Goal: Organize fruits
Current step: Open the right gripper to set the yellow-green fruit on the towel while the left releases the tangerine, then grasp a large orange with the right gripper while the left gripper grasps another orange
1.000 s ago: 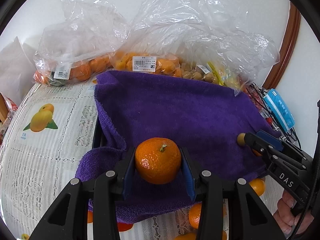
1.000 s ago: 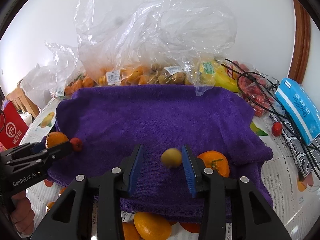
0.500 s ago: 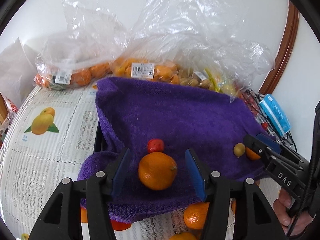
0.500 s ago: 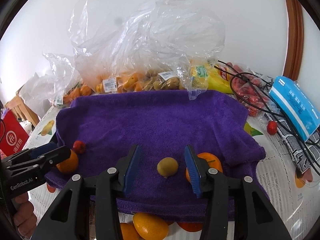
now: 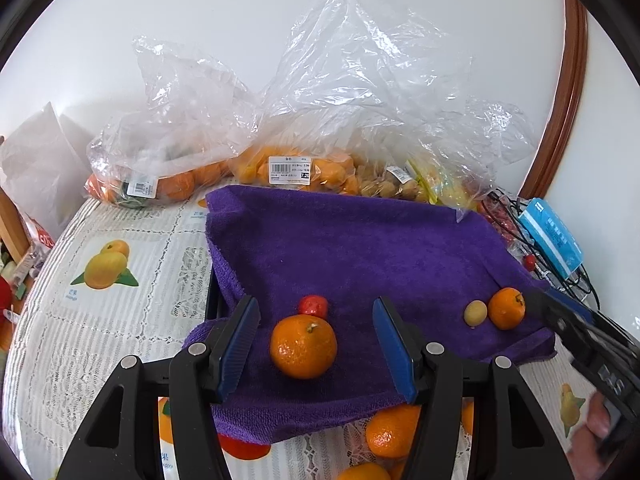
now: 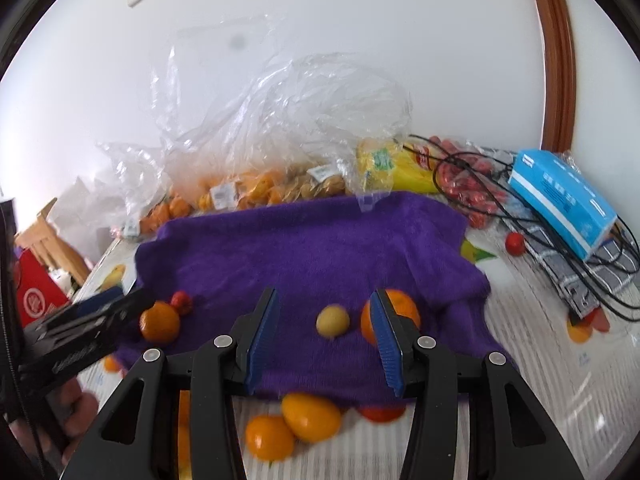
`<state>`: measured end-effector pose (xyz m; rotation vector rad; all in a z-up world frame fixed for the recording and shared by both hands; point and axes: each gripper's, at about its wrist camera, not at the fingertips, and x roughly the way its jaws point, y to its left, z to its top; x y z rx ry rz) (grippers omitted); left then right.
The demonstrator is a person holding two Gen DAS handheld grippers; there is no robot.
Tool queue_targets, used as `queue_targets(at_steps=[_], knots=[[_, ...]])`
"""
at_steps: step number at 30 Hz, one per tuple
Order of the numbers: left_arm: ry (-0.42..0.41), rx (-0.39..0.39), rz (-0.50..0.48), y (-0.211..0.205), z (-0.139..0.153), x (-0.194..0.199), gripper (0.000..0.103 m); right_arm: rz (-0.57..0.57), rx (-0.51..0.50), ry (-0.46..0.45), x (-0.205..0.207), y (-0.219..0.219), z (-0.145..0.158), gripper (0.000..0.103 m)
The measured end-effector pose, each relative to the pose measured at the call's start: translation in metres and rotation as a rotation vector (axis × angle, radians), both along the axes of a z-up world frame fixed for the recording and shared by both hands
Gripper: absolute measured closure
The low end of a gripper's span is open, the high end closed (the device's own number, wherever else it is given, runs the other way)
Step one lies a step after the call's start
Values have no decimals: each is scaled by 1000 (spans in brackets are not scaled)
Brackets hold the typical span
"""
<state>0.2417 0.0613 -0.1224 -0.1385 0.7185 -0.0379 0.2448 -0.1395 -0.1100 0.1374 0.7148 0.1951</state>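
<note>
A purple towel (image 5: 360, 248) covers the middle of the table. On its near left part lies a mandarin (image 5: 303, 346) with a small red fruit (image 5: 313, 306) just behind it. My left gripper (image 5: 316, 302) stands open around the mandarin, its pads clear of it. Toward the right edge of the towel (image 6: 320, 248) a small yellow fruit (image 6: 332, 321) rests beside an orange (image 6: 400, 310). My right gripper (image 6: 324, 293) is open, with the yellow fruit lying loose between its fingers. Each gripper shows at the edge of the other's view.
Clear plastic bags of oranges and small fruit (image 5: 288, 168) line the wall behind the towel. A blue packet (image 6: 560, 200) and black cables (image 6: 540, 232) lie at the right. Several loose oranges (image 6: 310, 418) sit on the tablecloth in front of the towel. A hand (image 5: 600, 436) holds the right gripper.
My left gripper opened and let the mandarin go onto the towel, then drew back a little. My right gripper released the small yellow fruit, widened and pulled back to the right.
</note>
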Motion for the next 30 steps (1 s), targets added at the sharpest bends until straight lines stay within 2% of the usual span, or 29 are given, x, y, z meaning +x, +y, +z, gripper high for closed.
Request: queue_targets(at_steps=[5,9,12,15,19,25,30], knots=[[1,17,-13,-1,5,-9,46,19,-54,40,-28,0,-5,56],[34,-15,-7,6,3,-26,46,39,-93,71,-45,2,-19,56],[53,-12,-3,14,-1,-44,46,40,-106,82,-50,2,-29,60],[67,-11,3,26,-5,-61,44,56,-99,95,-46,2,-36,63],[83,-52,13,42,-12,-74,44,104,-83,128,-35,6,-45,63],[95,-48,24,45,-17,-75,43,148,-91,168,-24,16,-57,63],[108,-77,-11,40,-20,-73,43,158,-104,168,-18,21,-62,64]])
